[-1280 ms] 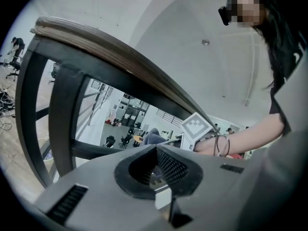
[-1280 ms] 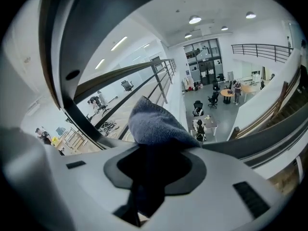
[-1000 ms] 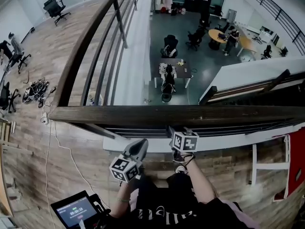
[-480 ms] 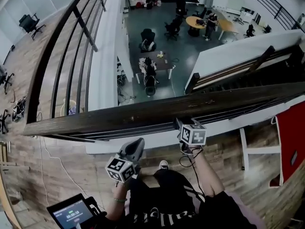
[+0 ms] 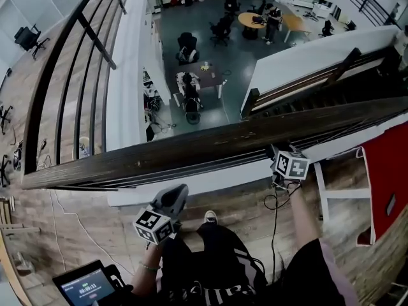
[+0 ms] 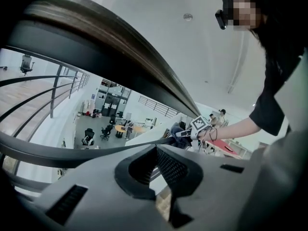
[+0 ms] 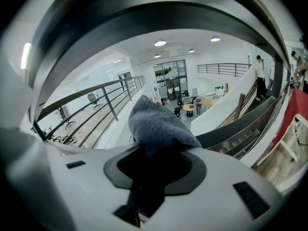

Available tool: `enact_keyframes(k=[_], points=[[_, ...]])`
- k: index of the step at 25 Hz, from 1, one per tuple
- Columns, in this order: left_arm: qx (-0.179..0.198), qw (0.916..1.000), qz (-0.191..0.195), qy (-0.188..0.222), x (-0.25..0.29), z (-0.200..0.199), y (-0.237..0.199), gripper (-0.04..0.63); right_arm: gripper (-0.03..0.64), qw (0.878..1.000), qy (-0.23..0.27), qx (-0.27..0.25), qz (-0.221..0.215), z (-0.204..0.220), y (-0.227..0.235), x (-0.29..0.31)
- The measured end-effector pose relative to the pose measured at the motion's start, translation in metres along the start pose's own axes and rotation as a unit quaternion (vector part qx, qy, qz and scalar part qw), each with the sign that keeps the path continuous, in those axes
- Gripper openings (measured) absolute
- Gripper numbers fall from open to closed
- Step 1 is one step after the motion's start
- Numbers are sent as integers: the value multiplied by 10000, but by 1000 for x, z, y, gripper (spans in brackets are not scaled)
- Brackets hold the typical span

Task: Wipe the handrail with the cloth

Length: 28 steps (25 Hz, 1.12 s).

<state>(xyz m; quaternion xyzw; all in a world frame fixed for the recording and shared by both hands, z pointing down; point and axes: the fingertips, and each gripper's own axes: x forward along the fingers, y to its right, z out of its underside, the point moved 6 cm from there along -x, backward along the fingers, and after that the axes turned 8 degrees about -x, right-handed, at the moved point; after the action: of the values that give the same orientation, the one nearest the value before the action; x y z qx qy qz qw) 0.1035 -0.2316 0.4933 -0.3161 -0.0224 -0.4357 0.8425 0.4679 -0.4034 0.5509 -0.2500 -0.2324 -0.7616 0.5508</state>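
Handrail (image 7: 159, 13) ran just above right gripper (image 5: 281, 157), clenched on grey cloth (image 7: 159, 124); judged: press cloth firmly to wood, slide steadily. Left gripper (image 6: 156, 170) closed, empty.

The handrail (image 5: 191, 149) is a dark brown wooden bar with a scuffed top, slanting from lower left up to the right. The grey-blue, fuzzy cloth (image 7: 159, 124) sits bunched up, pinched in the right gripper (image 7: 155, 170), close beneath the rail.

right tool (image 5: 278, 153) at handrail's (image 5: 159, 158) near edge | left tool (image 5: 176, 196) lower, apart | tablet (image 5: 83, 284) bottom-left
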Motion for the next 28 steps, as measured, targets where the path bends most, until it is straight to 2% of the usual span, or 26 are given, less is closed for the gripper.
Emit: enact_keyframes(k=[4,9,13,17,22,24,28], points=[[-29,9999,73,-109,8,4,12,3,104,9992,-61,75,375,0,65,-8],[-18,9998,-122,-122,0,14,4,2,104,9951,-15,380,917,3,136,-13],[-96,9993,-362,-95,-16,12,-16,2,104,9881,6,709,1366,-2,173,-12],[-129,9982,-590,-8,-23,16,-25,3,104,9837,8,853,1582,1,193,-9],[-204,9973,-702,75,-46,25,-32,3,104,9794,124,1014,1741,20,168,-21],[-247,9970,-725,143,-64,23,-42,3,104,9808,173,1049,1635,26,136,-29],[-355,9961,-757,273,-111,14,-68,3,104,9870,179,900,1320,29,41,-44]])
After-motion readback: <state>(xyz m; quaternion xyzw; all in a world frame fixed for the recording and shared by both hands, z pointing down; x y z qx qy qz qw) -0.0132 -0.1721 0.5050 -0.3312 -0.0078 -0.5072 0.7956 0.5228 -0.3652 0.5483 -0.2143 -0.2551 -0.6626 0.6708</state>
